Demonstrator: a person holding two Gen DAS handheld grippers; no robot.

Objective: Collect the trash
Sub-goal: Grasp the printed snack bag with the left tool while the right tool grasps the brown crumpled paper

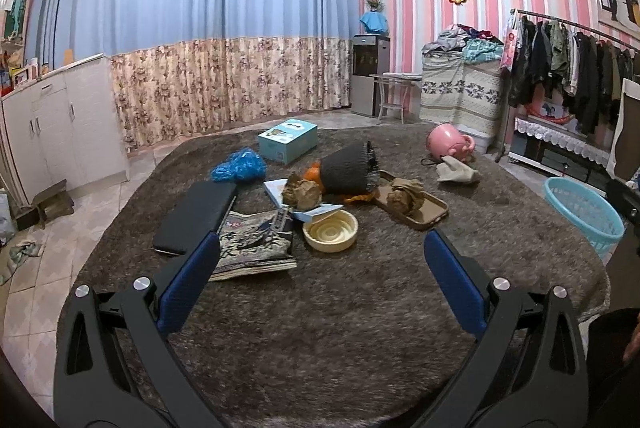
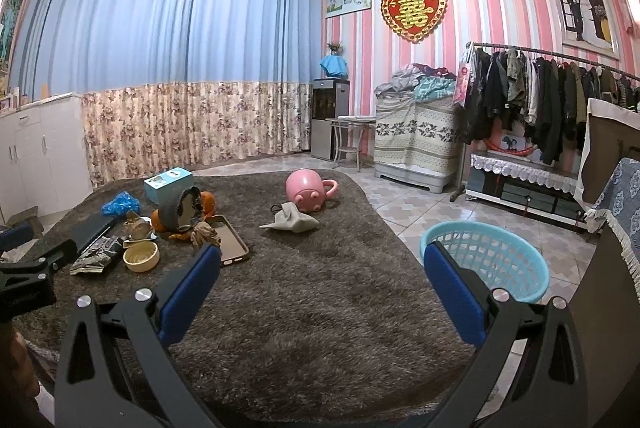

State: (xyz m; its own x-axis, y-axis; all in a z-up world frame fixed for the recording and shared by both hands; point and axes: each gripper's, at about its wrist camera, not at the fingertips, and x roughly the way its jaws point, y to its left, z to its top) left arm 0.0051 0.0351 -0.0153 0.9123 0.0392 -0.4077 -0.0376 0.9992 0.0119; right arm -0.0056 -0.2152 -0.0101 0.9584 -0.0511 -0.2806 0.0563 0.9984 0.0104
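Observation:
Clutter lies on a shaggy brown carpet (image 1: 320, 308). Two crumpled brown paper wads (image 1: 301, 193) (image 1: 405, 197) sit mid-carpet, one of them on a brown phone case (image 1: 424, 214). A crumpled blue plastic bag (image 1: 239, 165) lies to the left, a grey crumpled cloth or paper (image 2: 294, 221) to the right. Orange peel (image 1: 313, 173) sits by a dark knit hat (image 1: 349, 169). A turquoise basket (image 2: 490, 254) stands off the carpet's right edge. My left gripper (image 1: 320, 252) hangs open above the near carpet, holding nothing. My right gripper (image 2: 322, 260) is open too, its right finger in front of the basket.
A cream bowl (image 1: 331, 230), a magazine (image 1: 256, 242), a black flat case (image 1: 196, 216), a light blue box (image 1: 288, 140) and a pink pig-shaped pot (image 2: 306, 190) also lie on the carpet. White cabinets stand left, a clothes rack (image 2: 540, 100) and a covered bench right.

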